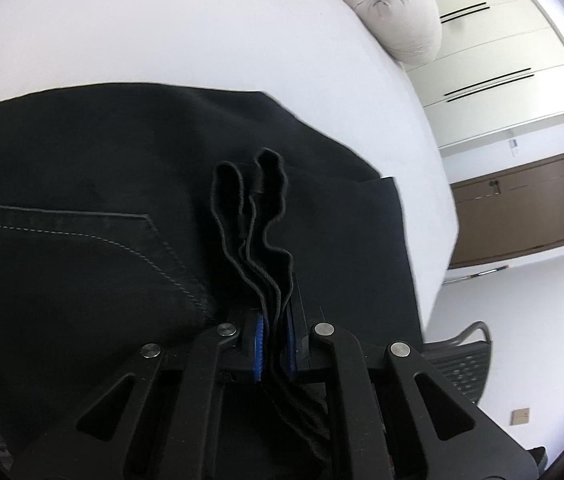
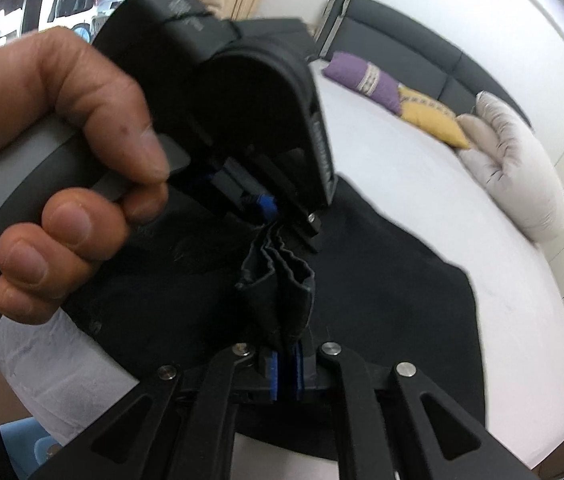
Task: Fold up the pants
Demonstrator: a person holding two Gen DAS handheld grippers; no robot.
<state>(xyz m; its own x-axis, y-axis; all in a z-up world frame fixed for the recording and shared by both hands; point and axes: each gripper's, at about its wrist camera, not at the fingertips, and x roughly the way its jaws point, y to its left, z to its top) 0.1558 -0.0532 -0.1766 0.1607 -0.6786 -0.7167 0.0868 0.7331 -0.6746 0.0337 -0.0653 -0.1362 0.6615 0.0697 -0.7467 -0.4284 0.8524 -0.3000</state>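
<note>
Home bedroom. Wide bed (image 2: 421,184) under a plain white sheet, with a dark padded headboard (image 2: 401,36) behind. Cushions along the head end: purple (image 2: 361,80), yellow (image 2: 433,116), and a pale grey quilted pillow (image 2: 517,168). Built-in white wardrobe (image 1: 493,52) with slim dark bar handles along one wall. Brown wooden door (image 1: 521,208) further off; white walls, pale floor.
</note>
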